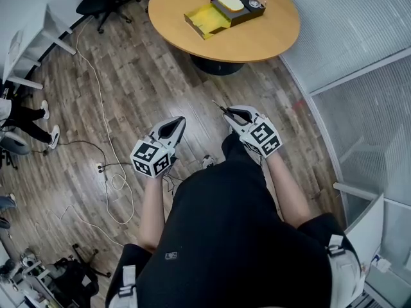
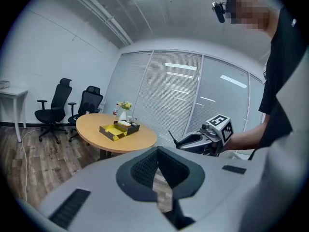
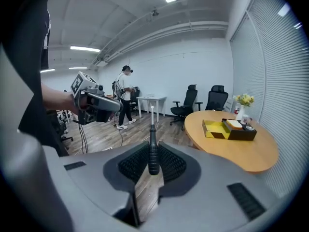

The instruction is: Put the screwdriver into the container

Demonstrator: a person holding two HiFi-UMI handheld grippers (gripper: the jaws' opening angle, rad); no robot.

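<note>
The wooden floor [image 1: 160, 76] fills most of the head view. The round table [image 1: 257, 40] sits at the top centre, well away from the person standing at the bottom of the frame. On the table's far side is the container [image 1: 212, 19], a tray with an open yellow-lined section on its left and a black section on its right that holds a few small items. Both tools hover at mid-frame over the floor. The left gripper [image 1: 176, 126] has its jaws together with nothing between them. The right gripper [image 1: 234, 115] has its pads clamped on the handle of the screwdriver [image 3: 153, 149], whose shaft points forward toward the table. The step in hand looks like the carry. To do it well, I'd walk close before reaching, keep the grip firm and the shaft level, bring it low over the open yellow section, and release only once it is inside the walls.
</note>
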